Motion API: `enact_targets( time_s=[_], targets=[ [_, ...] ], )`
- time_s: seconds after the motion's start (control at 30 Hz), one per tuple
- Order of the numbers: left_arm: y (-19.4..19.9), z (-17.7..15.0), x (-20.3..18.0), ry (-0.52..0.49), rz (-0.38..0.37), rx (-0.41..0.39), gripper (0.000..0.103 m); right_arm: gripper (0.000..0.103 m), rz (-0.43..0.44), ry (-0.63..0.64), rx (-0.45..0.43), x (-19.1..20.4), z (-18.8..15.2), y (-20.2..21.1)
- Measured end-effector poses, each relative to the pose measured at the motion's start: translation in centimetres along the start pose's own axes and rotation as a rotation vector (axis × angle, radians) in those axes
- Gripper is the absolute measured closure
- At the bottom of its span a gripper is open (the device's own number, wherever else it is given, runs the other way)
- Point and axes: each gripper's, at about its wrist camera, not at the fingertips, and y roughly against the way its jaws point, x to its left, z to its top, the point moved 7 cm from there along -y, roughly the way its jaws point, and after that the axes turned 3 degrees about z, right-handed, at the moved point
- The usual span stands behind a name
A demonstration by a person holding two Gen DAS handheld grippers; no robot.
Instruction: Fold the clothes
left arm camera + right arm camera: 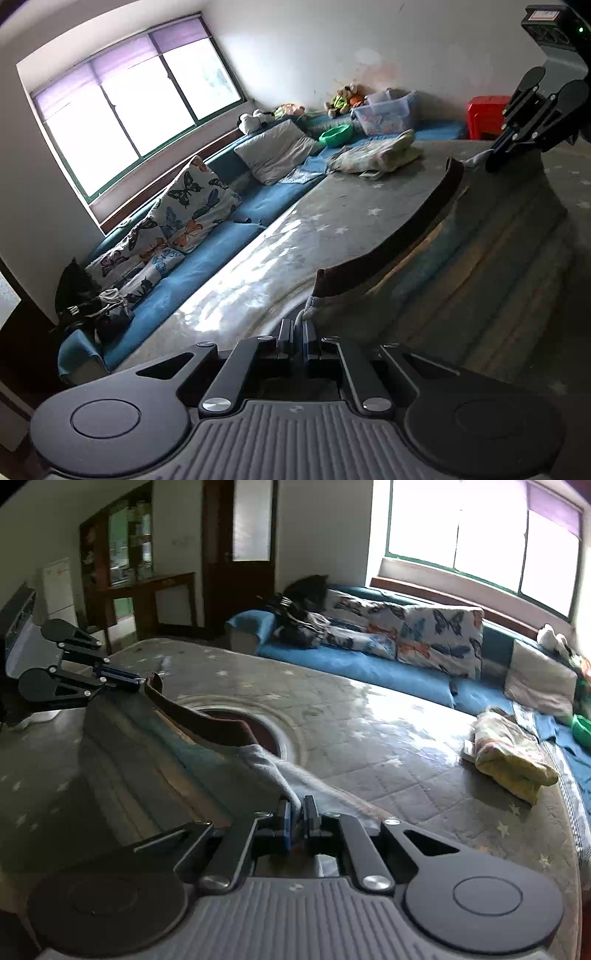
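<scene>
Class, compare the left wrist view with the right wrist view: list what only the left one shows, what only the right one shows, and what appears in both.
Only the left wrist view shows the red stool, the clear storage bin, and the stuffed toys by the wall.

Only the right wrist view shows the wooden door and the dark cabinet.

Both show the garment held up between the left gripper and the right gripper, plus the butterfly pillows and the folded floral cloth.

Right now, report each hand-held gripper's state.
Left hand-held gripper: shut on the grey striped garment with brown collar.
Right hand-held gripper: shut on the same garment.
</scene>
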Motion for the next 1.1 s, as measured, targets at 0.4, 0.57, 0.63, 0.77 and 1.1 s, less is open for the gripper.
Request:
enact_targets(
  time_s=[0.4, 0.57, 0.63, 0.77, 1.1],
  targets=[
    [-10.9, -2.7, 1.1, 0.081, 0.019, 0.152, 0.096, 0.092, -0.051, -0.167, 0.064, -6.1, -0.9, -10.2],
    [-13.1, -4.3, 1.9, 0.15, 0.074, 0.212, 0.094, 0.085, -0.055, -0.313, 0.023, -8.3, -1.3, -11.2],
    [-12.9, -4.5, 2.8, 0.191, 0.105, 0.212, 0.094, 0.085, -0.057, -0.297, 0.01, -7.8, -1.1, -10.6],
    [-11.6, -4.6, 4.9, 0.289, 0.139, 0.198, 0.094, 0.084, -0.062, -0.266, -0.015, -6.9, -0.6, -9.4],
    [-7.6, -3.5, 1.8, 0.296, -0.009, 0.153, 0.094, 0.084, -0.025, -0.278, 0.06, -4.5, -1.8, -12.1]
  ],
)
